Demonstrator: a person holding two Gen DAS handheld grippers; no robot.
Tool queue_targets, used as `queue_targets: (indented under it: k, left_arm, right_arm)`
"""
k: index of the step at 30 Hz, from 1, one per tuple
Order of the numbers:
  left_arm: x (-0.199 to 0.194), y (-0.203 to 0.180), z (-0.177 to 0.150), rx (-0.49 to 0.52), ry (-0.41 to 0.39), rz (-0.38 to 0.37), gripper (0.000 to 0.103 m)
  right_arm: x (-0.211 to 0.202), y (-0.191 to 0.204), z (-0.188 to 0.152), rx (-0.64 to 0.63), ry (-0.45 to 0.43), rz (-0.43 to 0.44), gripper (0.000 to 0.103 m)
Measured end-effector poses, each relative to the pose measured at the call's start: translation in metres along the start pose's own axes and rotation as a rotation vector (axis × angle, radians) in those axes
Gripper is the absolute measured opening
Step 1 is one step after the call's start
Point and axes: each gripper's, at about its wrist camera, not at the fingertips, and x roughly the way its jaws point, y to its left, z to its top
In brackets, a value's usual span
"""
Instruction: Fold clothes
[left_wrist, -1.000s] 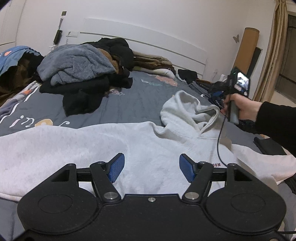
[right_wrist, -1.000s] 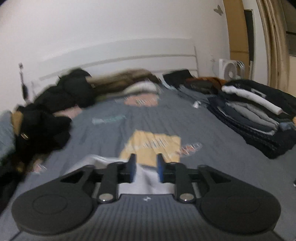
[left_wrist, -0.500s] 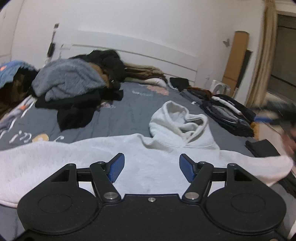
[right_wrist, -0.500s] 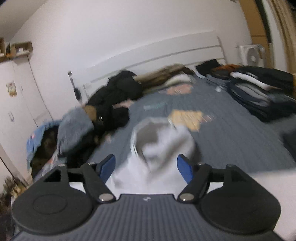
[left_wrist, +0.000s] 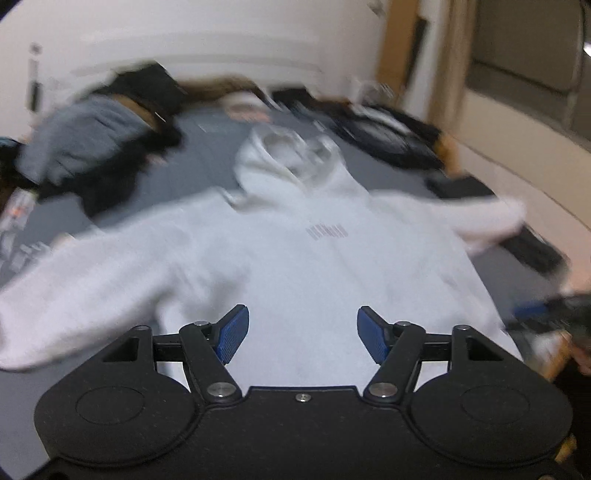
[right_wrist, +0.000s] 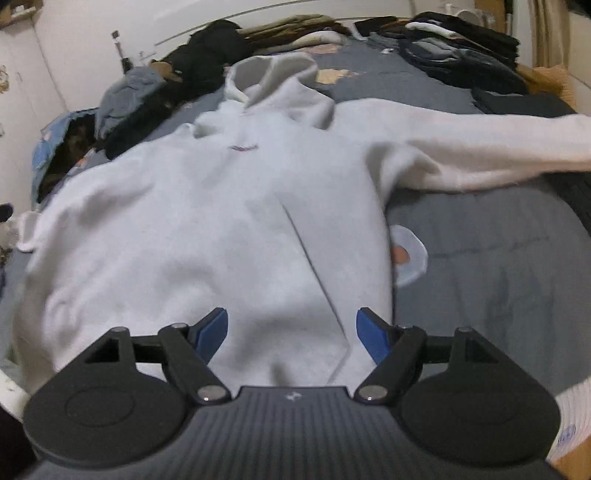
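Left gripper (left_wrist: 303, 332) hangs jaws apart over the white hoodie (left_wrist: 303, 266), which lies spread flat on the grey bed (right_wrist: 498, 266), sleeves out. Right gripper (right_wrist: 291, 330) is also wide open and empty. Fleece looks soft and floppy, so I'd pinch a cuff or the hem. Left view's blurry; the right one shows the pocket seam and the folded stack (right_wrist: 461, 55)

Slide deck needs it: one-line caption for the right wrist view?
Open right gripper above the hem of a white hoodie spread front-up on a grey bed, sleeves out.
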Motion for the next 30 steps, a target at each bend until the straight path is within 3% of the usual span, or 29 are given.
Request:
queue_targets:
  k: [2,6,8,12,15,16,17,24,30]
  left_arm:
    - [0.022,-0.005,-0.01,0.0,0.07,-0.009,0.062]
    - [0.073,-0.003,-0.029,-0.021,0.201,0.071,0.055]
    - [0.09,0.006,-0.037,-0.053,0.232,0.104,0.04]
    - [0.11,0.021,-0.049,-0.112,0.267,0.157,0.045]
    - [0.107,0.023,-0.06,-0.111,0.252,0.121,0.038]
    - [0.104,0.024,-0.062,-0.113,0.249,0.098,0.013]
    - [0.101,0.025,-0.065,-0.123,0.238,0.077,0.01]
    - [0.055,0.054,-0.058,-0.213,0.077,0.079,0.007]
    - [0.037,0.062,-0.051,-0.219,0.035,0.153,0.007]
  right_arm:
    - [0.001,-0.002,-0.02,0.01,0.025,0.004,0.076]
    - [0.003,-0.001,-0.023,0.014,-0.024,0.027,0.076]
    - [0.009,-0.001,-0.026,0.017,-0.021,0.043,0.076]
    - [0.013,-0.007,-0.037,0.04,-0.053,0.068,0.076]
    - [0.013,-0.008,-0.042,0.039,-0.045,0.076,0.076]
    - [0.013,-0.008,-0.042,0.027,-0.046,0.071,0.076]
    - [0.012,-0.007,-0.043,0.015,-0.048,0.066,0.076]
    - [0.01,-0.003,-0.043,0.008,-0.03,0.109,0.076]
    - [0.003,-0.003,-0.049,-0.024,0.013,0.084,0.076]
